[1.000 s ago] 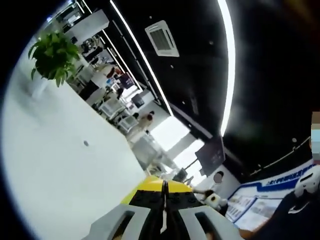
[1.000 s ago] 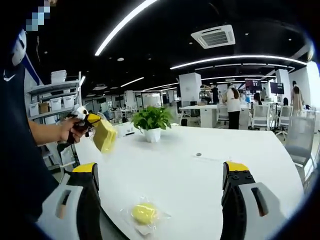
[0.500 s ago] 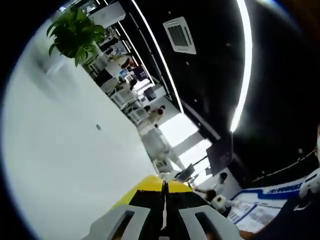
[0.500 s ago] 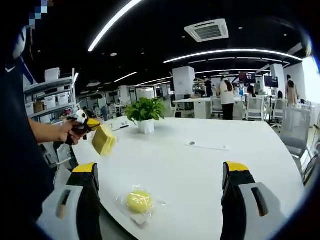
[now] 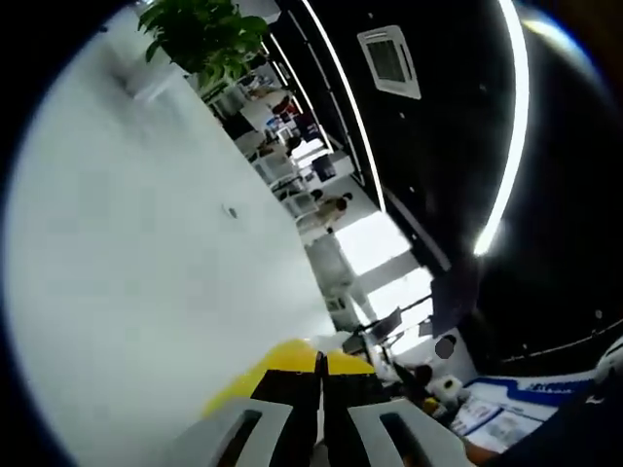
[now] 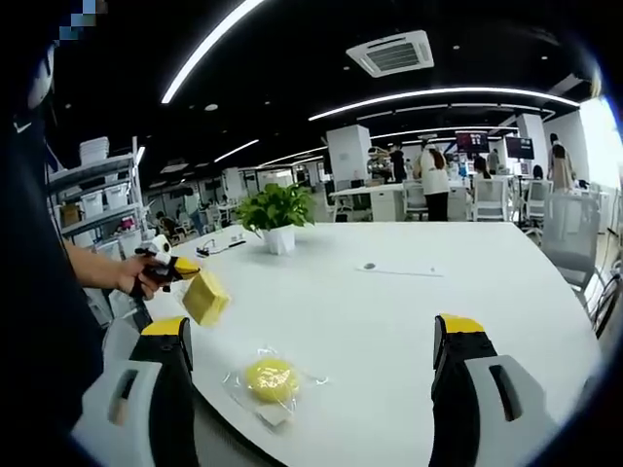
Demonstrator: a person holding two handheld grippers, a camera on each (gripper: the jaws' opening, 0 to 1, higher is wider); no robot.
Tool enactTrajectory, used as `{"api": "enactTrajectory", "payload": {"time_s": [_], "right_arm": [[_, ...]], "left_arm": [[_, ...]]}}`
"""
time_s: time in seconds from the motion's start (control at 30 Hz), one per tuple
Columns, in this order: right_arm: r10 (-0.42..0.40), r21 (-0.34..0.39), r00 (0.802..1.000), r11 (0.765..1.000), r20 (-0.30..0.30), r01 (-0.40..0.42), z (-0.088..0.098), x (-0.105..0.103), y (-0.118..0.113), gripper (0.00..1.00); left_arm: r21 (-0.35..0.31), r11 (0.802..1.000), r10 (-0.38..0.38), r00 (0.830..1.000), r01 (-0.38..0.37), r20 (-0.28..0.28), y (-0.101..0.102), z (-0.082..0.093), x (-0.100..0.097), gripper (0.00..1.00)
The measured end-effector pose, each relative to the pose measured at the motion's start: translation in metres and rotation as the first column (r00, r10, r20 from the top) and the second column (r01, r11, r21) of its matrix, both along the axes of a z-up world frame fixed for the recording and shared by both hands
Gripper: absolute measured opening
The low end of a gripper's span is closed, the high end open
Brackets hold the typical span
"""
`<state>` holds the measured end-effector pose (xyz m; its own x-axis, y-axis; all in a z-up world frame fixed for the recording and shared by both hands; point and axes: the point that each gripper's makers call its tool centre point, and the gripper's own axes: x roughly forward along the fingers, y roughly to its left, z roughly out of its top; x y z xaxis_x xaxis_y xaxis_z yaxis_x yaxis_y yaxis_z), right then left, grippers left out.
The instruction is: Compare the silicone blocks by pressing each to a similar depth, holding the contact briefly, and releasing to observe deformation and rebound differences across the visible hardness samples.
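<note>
Left gripper (image 6: 181,271): pinching yellow silicone block (image 6: 206,297), raised above white table (image 6: 409,321), far left. Right gripper (image 6: 311,389): jaws spread wide, nothing held. Round yellow sample (image 6: 270,378): bagged, near table edge. Potted plant (image 6: 276,216): far. Risk: airborne block may slip from pinch.

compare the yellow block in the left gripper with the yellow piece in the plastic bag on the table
The yellow block is square-edged; the bagged yellow piece looks rounded. The block is held off the white table, clamped in the left gripper; the bagged piece lies on the table, between the right gripper's open fingers in that view. The block is bare; the piece is wrapped in clear plastic. Both are yellow.
</note>
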<state>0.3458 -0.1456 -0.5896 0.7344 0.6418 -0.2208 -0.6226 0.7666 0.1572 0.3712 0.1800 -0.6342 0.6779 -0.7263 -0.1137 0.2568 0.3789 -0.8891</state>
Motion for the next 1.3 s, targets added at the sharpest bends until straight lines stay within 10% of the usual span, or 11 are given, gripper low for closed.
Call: {"api": "enactTrajectory", "payload": {"time_s": [0.83,0.97,1.3], "right_arm": [[-0.022,-0.066,0.997,0.998,-0.073,0.018,-0.056,-0.010,-0.008,0.97],[-0.022,-0.061,0.996,0.998,-0.084,0.017,-0.057,-0.011,-0.006,0.97],[-0.017,-0.072,0.994,0.997,-0.104,0.010,-0.063,-0.013,-0.005,0.97]], "left_arm": [[-0.088,0.983,0.140,0.969,-0.161,-0.203,0.009,-0.065,0.009,0.00],[-0.051,0.975,0.196,0.945,-0.216,-0.260,0.018,-0.086,0.014,0.00],[0.053,0.984,0.177,0.950,-0.169,-0.258,0.013,-0.106,0.017,0.00]]}}
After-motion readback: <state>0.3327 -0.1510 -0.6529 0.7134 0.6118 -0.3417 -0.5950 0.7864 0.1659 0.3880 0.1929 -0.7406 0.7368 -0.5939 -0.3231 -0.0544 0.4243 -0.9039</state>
